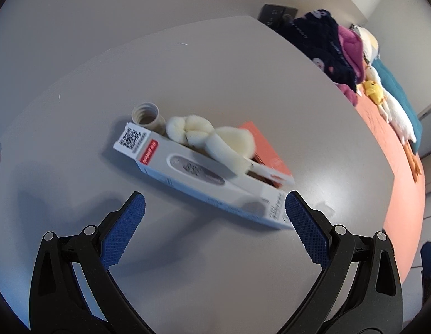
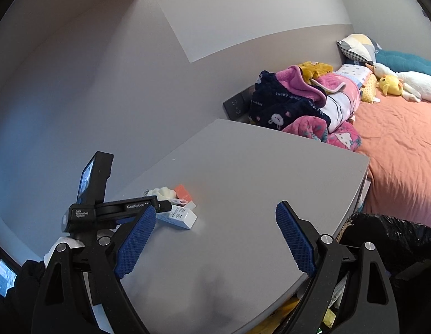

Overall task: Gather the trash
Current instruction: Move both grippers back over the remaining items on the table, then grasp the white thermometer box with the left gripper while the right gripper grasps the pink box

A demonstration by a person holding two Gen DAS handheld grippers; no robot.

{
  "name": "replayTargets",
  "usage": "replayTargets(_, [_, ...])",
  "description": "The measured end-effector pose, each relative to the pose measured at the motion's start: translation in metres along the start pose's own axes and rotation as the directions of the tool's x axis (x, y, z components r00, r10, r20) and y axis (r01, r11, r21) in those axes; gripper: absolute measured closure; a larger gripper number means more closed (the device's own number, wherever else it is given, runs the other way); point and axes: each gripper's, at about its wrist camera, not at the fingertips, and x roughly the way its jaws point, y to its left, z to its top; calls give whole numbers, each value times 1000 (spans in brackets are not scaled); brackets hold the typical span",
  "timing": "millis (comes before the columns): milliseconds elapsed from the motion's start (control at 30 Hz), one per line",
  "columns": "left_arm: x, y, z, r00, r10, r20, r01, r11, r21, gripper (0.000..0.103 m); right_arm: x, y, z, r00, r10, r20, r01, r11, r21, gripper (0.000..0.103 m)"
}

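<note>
Blue-padded fingers (image 1: 123,231) of my left gripper (image 1: 215,208) frame the near view, spread wide with nothing between them, low over the grey table (image 1: 243,83). My right gripper (image 2: 215,217) hangs farther back over the same table, also wide open and empty. Beyond the table lies the bed (image 2: 396,144) with its orange sheet, heaped with blankets and plush toys. A bin lined with a black bag (image 2: 390,231) sits off the table's right edge, beside the right gripper.

The trash sits clustered mid-table: a long white carton (image 1: 198,172) lies flat, its near end just beside my left gripper's right finger. Behind it rest an orange box (image 1: 262,144), a cream foam piece (image 1: 215,136) and a small threaded cap (image 1: 147,114).

I judge this the approach for the first pick. Next, I'd need to centre the carton between the fingers and close across its narrow width.
</note>
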Motion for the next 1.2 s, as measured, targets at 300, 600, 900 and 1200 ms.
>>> replayTargets(300, [12, 8, 9, 999, 5, -36, -6, 999, -32, 7, 15, 8, 4, 1000, 13, -24, -14, 1000, -14, 15])
replayTargets(600, [18, 21, 15, 997, 59, -43, -60, 997, -41, 20, 36, 23, 3, 997, 47, -61, -49, 998, -34, 15])
replayTargets(900, [5, 38, 3, 994, 102, -28, -102, 995, 4, 55, 64, 40, 1, 991, 82, -105, -89, 994, -63, 15])
replayTargets(1200, [-5, 55, -11, 997, 71, -35, -72, 997, -2, 47, 99, 52, 4, 985, 82, -152, -98, 990, -101, 15])
